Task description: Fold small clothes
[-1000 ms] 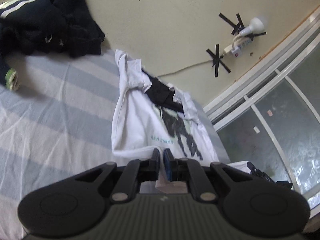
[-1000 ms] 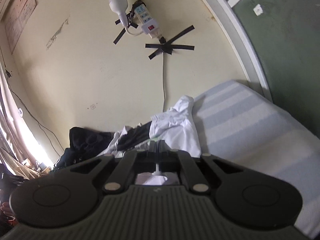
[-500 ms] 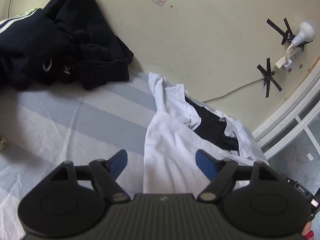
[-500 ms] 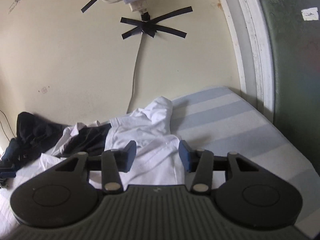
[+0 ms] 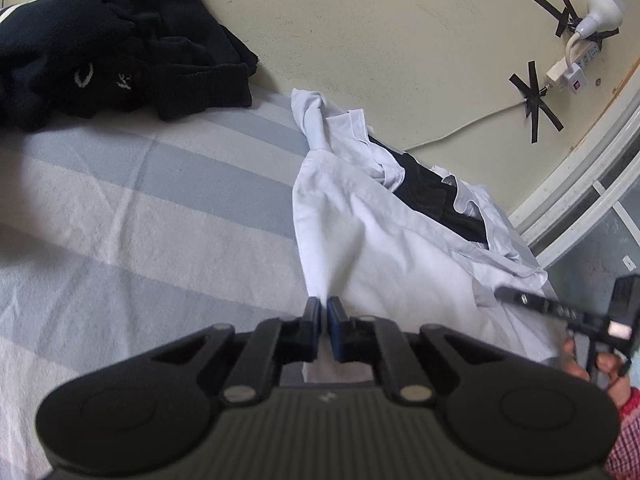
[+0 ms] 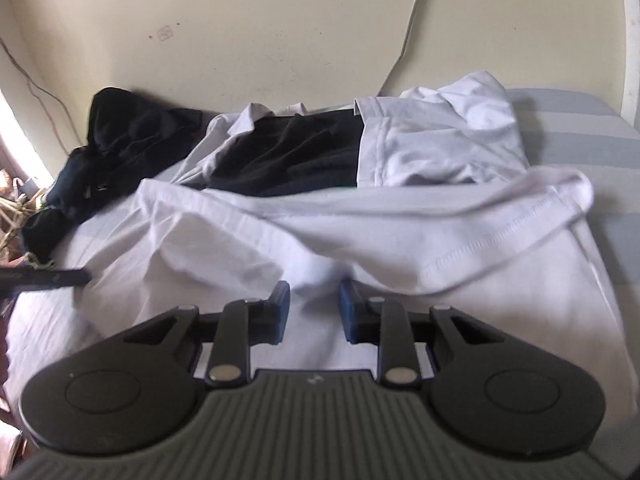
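The left tool (image 5: 324, 312) pinches the crumpled white cotton T-shirt's (image 5: 384, 248) near edge, while the right tool (image 6: 314, 300) hovers spread over its folds.

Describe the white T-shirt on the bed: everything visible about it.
The white T-shirt is thin, soft cotton-like knit with a stitched hem, lying rumpled on the striped bedsheet near the wall. A sleeve twists up at its far end. A black garment lies partly inside its folds. The left gripper is shut on its near edge. The right gripper is open, a fold of fabric bulging between its blue pads.
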`<move>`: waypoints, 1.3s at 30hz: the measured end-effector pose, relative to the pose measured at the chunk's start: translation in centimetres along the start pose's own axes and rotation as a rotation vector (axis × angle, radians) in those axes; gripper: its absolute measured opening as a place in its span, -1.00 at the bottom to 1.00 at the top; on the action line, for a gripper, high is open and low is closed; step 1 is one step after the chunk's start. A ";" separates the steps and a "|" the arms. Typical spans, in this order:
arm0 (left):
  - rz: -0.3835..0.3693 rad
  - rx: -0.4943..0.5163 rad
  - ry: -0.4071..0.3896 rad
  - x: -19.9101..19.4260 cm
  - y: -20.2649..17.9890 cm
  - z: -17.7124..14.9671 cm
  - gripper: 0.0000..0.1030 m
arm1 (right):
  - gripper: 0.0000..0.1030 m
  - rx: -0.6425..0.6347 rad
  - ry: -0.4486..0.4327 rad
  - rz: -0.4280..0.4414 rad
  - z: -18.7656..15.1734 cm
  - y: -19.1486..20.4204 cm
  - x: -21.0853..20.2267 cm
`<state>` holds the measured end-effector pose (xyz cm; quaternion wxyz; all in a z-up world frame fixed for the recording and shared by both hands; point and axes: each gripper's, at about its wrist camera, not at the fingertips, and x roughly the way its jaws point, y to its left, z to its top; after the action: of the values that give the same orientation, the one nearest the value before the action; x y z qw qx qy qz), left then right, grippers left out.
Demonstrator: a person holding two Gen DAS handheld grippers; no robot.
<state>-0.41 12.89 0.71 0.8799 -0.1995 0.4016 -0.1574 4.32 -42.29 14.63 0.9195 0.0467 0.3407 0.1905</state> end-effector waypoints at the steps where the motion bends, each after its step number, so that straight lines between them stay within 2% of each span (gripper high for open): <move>1: 0.004 -0.001 0.004 0.2 0.1 -0.2 -0.89 | -0.44 -0.020 -0.041 -0.036 1.2 0.2 1.3; 3: 0.011 -0.011 0.012 0.3 0.2 -0.4 -0.86 | -0.38 -0.021 -0.117 -0.131 3.7 0.1 3.4; 4: 0.010 -0.012 0.011 0.2 0.3 -0.5 -0.84 | -0.38 -0.005 -0.133 -0.149 4.7 -0.2 4.1; 6: 0.008 0.005 0.005 -0.2 0.2 -0.6 -0.73 | -0.38 0.035 -0.136 -0.133 5.8 -0.7 4.2; 7: 0.007 0.015 0.004 -0.4 0.2 -0.6 -0.53 | -0.38 0.036 -0.146 -0.112 5.8 -0.8 3.4; 8: 0.005 0.020 0.001 -0.5 0.2 -0.6 -0.35 | -0.38 0.027 -0.159 -0.100 5.5 -0.7 2.4; 10: -0.014 0.021 0.005 -0.5 0.3 -0.6 -0.26 | -0.37 0.020 -0.186 -0.073 4.2 -1.0 -0.1; 13: -0.023 0.038 0.008 -0.3 0.0 -0.6 -0.19 | -0.37 0.042 -0.184 -0.031 2.0 -1.6 -3.4; 16: -0.012 0.055 -0.013 -0.5 -0.5 0.2 -0.19 | -0.37 0.017 -0.118 -0.006 0.5 -0.7 -4.4; 18: -0.004 0.069 -0.051 -1.2 -0.9 1.1 -0.19 | -0.37 -0.065 -0.093 -0.067 -0.1 0.5 -4.1; 20: -0.013 0.066 -0.084 -2.0 -1.1 1.8 -0.15 | -0.22 -0.194 -0.093 -0.164 -0.3 1.6 -3.2; 21: -0.017 0.066 -0.096 -2.4 -1.1 2.0 -0.14 | -0.01 -0.255 -0.091 -0.211 -0.4 1.8 -2.7; 23: -0.015 0.073 -0.110 -3.0 -1.2 2.2 -0.13 | 0.00 -0.327 -0.057 -0.275 -0.5 1.3 -1.5; 24: -0.011 0.075 -0.110 -3.1 -1.2 2.1 -0.13 | -0.29 -0.331 -0.012 -0.273 -0.4 0.6 -0.8; 25: -0.008 0.072 -0.108 -3.2 -1.1 2.0 -0.13 | -0.93 -0.319 0.008 -0.241 -0.4 0.1 -0.7; 26: -0.007 0.065 -0.105 -3.2 -1.0 2.1 -0.12 | -0.94 -0.300 0.001 -0.196 -0.1 -0.1 -0.9; 27: -0.011 0.055 -0.104 -2.9 -1.0 2.2 -0.13 | -0.94 -0.304 -0.027 -0.198 0.4 0.1 -1.0; 29: -0.020 0.040 -0.107 -2.3 -1.3 2.8 -0.13 | -0.94 -0.324 -0.106 -0.253 1.9 0.8 -0.7; 31: -0.036 0.048 -0.106 -1.4 -2.3 3.3 -0.13 | -0.91 -0.292 -0.129 -0.253 3.9 0.7 0.7; 34: -0.068 0.085 -0.088 -0.2 -4.2 3.8 -0.13 | -0.59 -0.365 -0.008 -0.337 4.4 0.4 4.0; 36: -0.094 0.127 -0.078 0.6 -5.6 3.9 -0.13 | -0.56 -0.369 -0.029 -0.333 3.7 0.1 2.9; 39: -0.136 0.166 -0.027 3.3 -7.7 4.2 -0.13 | -0.48 -0.274 -0.118 -0.274 3.1 -0.4 -0.6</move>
<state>3.97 5.71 4.80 0.8860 -0.1547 0.3608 -0.2467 6.00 -42.80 17.27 0.9530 -0.1146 0.2601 0.1052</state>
